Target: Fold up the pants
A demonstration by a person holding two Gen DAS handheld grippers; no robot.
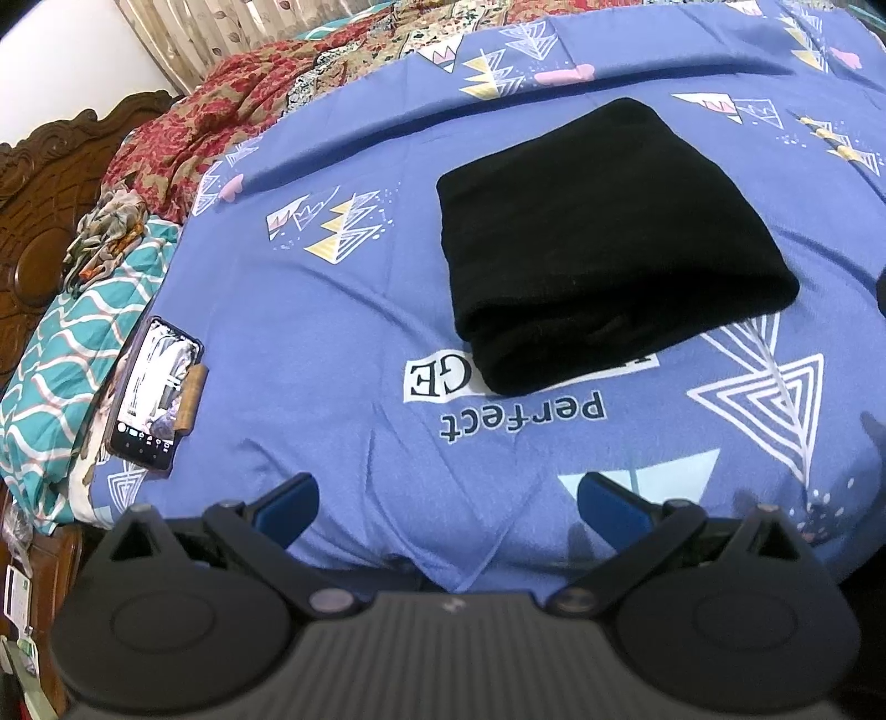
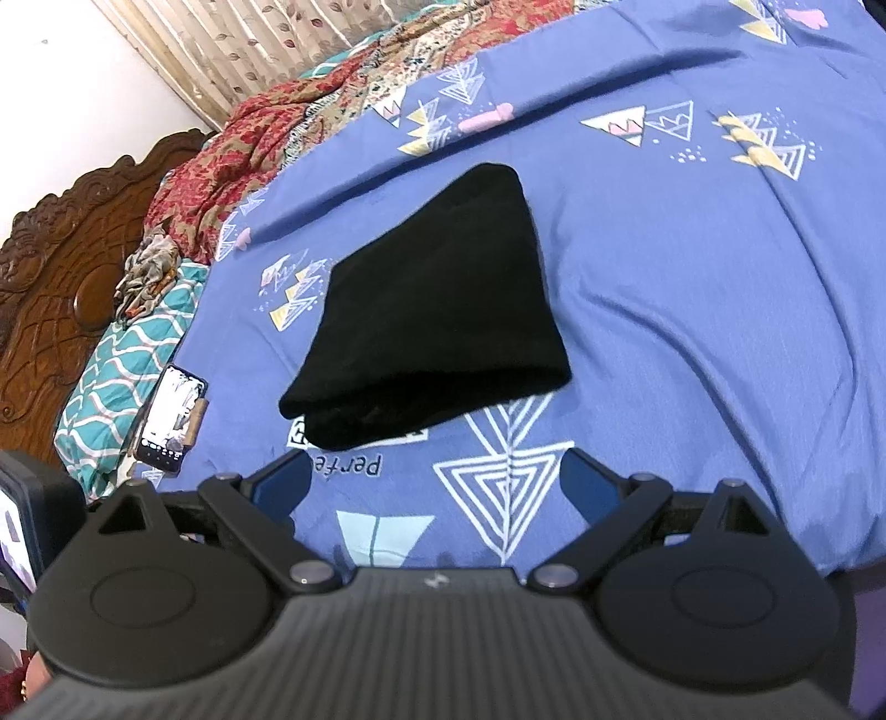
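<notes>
Folding apparently complete: black pants lie stacked ahead of both spread-jawed, empty grippers, left gripper and right gripper; next, only withdrawal.

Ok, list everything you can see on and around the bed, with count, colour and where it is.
pants: one, black, folded, middle of the bedsheet
bedsheet: one, blue with triangle prints, covering the bed
phone: one, dark, screen lit, left edge of the sheet
teal cloth: one, teal and white, left of the phone
red floral blanket: one, bunched, far left
headboard: one, carved brown wood, left
curtain: one, beige, behind
left gripper: open, empty
right gripper: open, empty
</notes>
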